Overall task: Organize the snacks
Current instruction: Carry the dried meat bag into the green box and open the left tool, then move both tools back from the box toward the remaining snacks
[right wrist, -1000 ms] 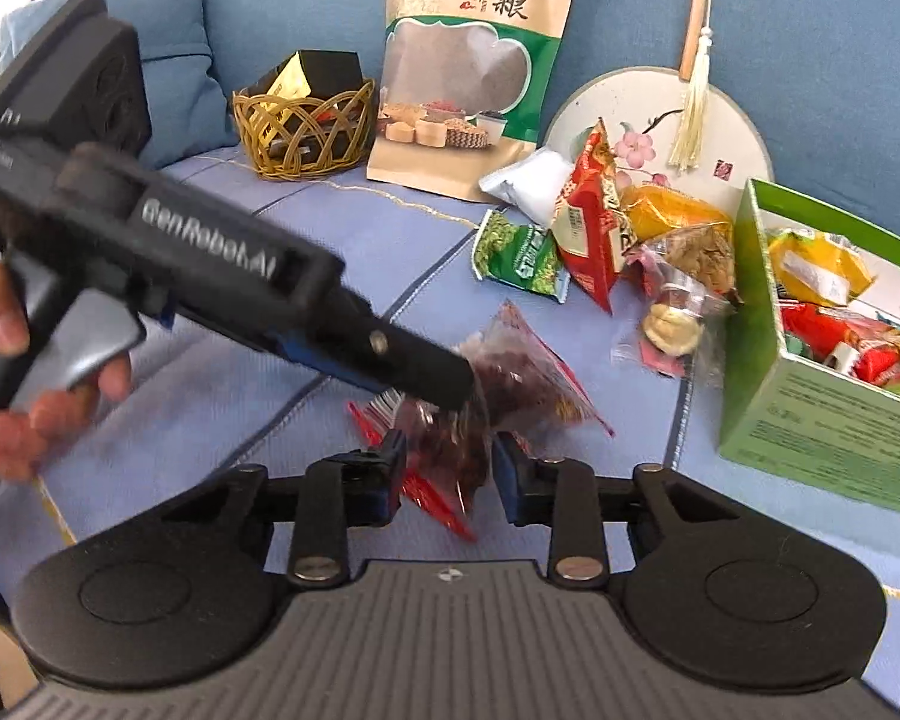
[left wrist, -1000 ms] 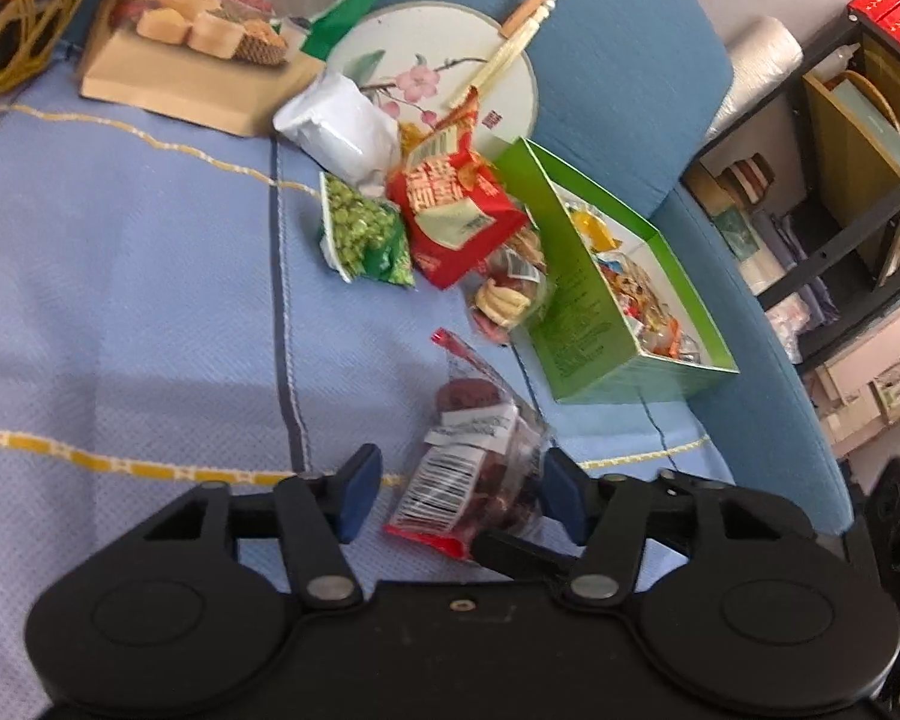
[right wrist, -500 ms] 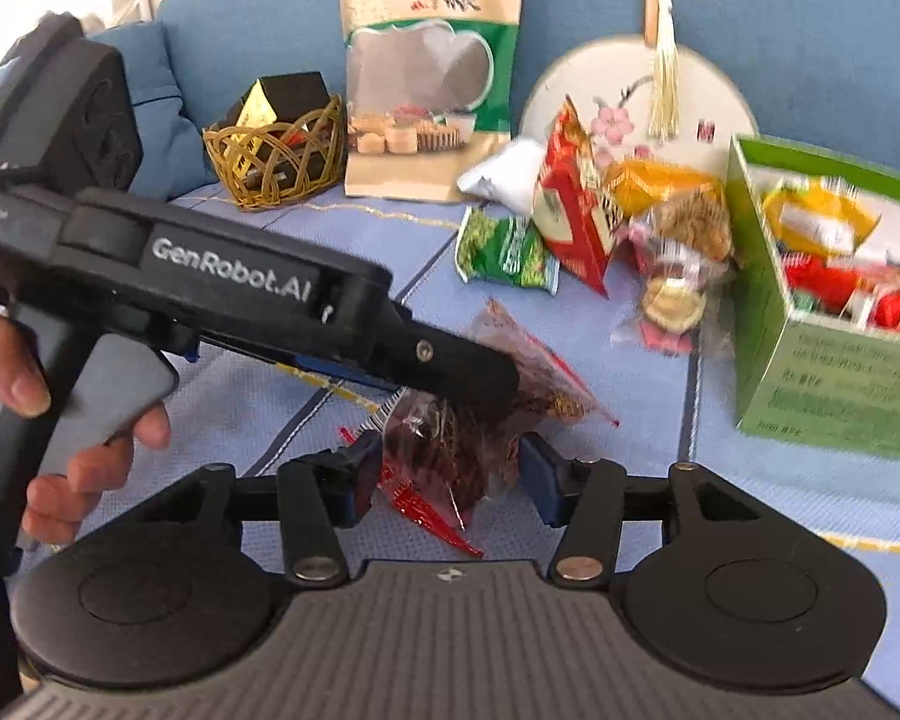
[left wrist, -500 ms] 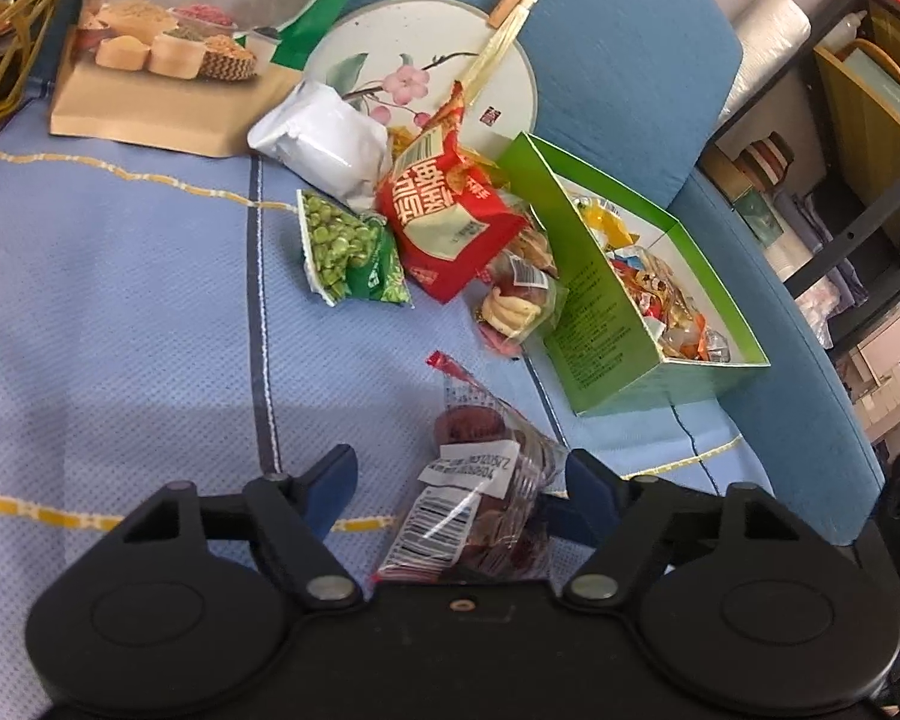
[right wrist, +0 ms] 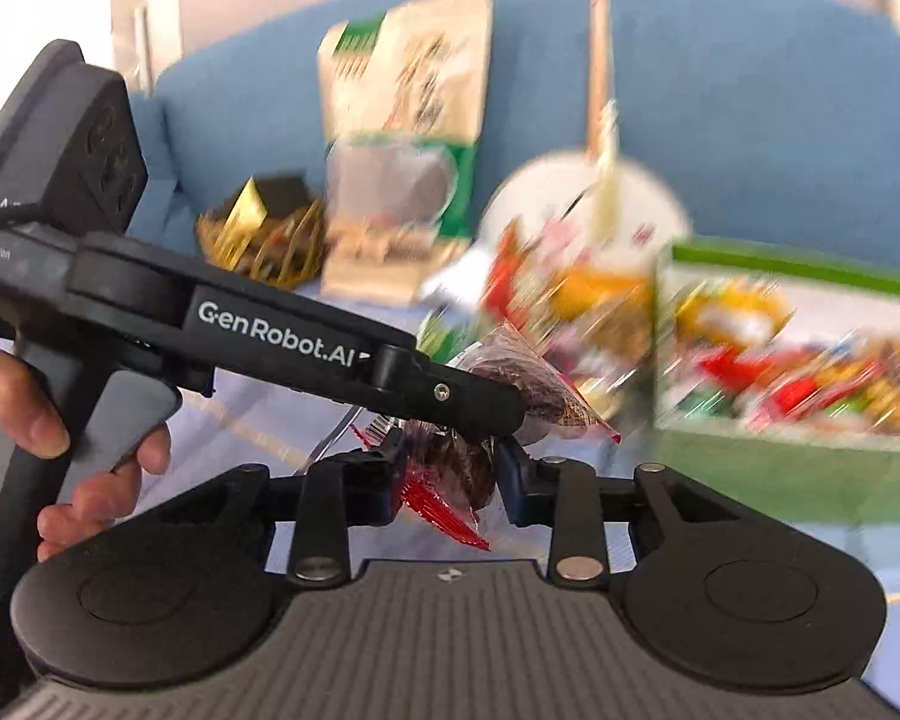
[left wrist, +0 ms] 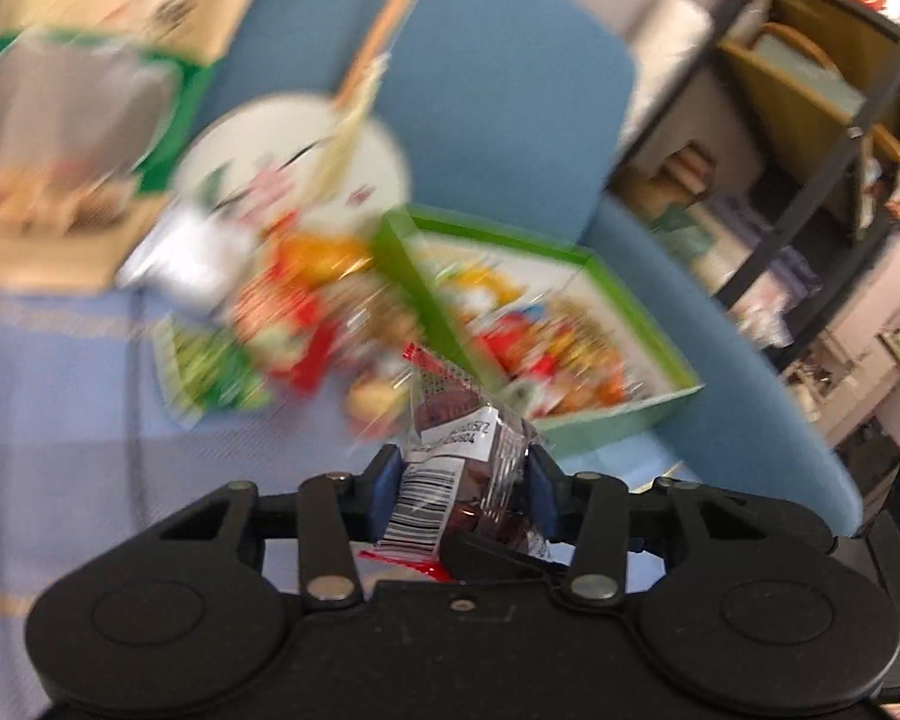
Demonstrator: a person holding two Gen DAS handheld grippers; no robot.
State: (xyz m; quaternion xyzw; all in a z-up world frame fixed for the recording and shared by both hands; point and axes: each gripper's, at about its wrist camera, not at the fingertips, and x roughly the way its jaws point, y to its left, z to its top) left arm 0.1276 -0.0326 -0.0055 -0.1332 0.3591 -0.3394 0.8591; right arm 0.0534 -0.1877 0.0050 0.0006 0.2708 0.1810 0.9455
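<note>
Left wrist view: the left gripper (left wrist: 463,495), its jaws just closed, clamps a clear snack packet (left wrist: 468,456) at lower centre, long axis pointing up toward the green box (left wrist: 618,420) at centre right. In the right wrist view, the right gripper (right wrist: 447,474), jaws also just closed, pinches the packet's red end.
</note>
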